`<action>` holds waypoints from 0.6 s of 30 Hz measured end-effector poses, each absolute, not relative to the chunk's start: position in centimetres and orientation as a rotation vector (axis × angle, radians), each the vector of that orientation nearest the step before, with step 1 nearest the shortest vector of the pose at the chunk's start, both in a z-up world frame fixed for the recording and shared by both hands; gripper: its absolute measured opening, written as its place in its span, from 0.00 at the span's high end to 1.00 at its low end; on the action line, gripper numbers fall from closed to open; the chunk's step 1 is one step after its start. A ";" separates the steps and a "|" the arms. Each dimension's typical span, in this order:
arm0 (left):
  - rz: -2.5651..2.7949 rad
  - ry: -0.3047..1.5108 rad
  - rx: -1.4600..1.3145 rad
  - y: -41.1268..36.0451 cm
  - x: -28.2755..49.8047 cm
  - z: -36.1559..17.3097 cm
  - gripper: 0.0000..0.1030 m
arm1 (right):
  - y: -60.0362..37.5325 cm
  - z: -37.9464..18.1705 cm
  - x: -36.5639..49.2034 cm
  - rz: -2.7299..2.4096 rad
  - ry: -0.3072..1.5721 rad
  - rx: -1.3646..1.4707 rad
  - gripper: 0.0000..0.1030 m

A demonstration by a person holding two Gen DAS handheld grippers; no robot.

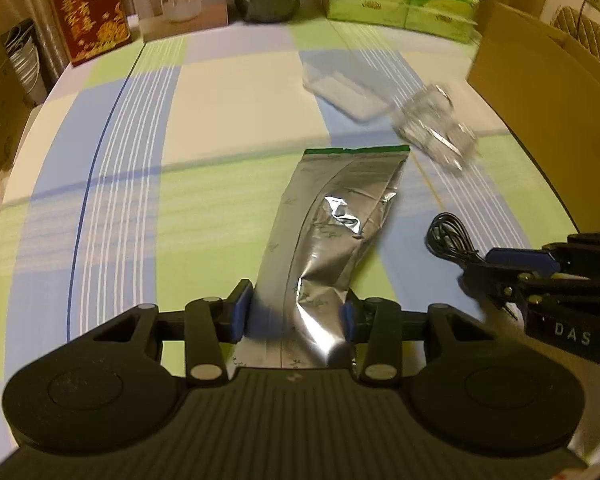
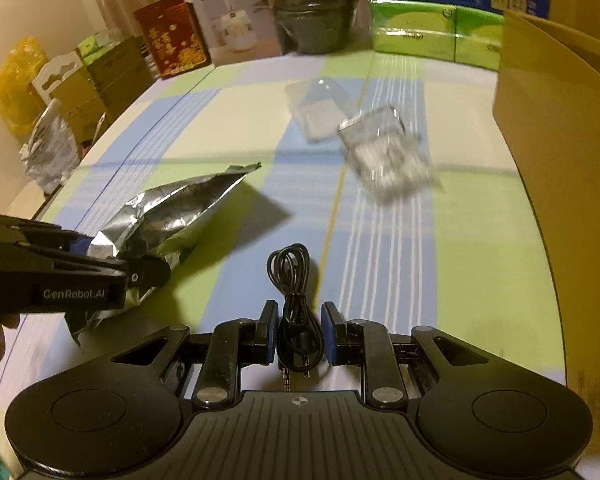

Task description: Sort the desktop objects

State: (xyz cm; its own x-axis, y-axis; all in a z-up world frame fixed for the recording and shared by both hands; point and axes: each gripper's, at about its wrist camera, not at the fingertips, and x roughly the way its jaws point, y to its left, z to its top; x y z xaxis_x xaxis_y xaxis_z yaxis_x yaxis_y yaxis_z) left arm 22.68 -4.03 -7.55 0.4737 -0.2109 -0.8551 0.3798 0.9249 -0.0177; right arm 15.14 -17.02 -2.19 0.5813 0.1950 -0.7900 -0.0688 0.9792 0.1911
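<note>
A home dining table (image 1: 228, 92) with checked cloth, crowded by tissue packs (image 1: 400, 4), gift box (image 1: 88, 12) and cardboard cartons (image 2: 100, 76).

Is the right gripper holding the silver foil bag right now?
No, the right gripper is closed on the coiled black cable; the foil bag sits in the left gripper.

Each camera sat just behind its own tongs and looked forward and steeply down along the two fingers, close over the checked tablecloth (image 1: 228, 92). The left view faced past the left gripper (image 1: 296, 312) toward the boxes at the table's far edge; the right view did likewise past the right gripper (image 2: 300, 334). Both shared the foil bag (image 1: 332, 220), the coiled black cable (image 2: 294, 280), the clear plastic packs (image 2: 384, 156) and the cardboard box (image 1: 540, 80), and each caught the other tongs at its side.
</note>
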 end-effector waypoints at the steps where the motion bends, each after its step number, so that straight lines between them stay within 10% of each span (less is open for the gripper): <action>1: -0.361 1.024 0.191 -4.0 21.6 -7.4 0.63 | -16.9 -2.2 14.2 0.158 0.946 0.146 0.81; 11: -0.385 1.003 0.187 -3.3 17.3 -6.6 0.48 | -15.1 -2.4 11.6 0.196 0.884 0.021 0.70; 18: -0.442 0.993 0.190 -3.7 19.0 -7.1 0.38 | -14.0 -3.3 11.7 0.220 0.868 -0.056 0.80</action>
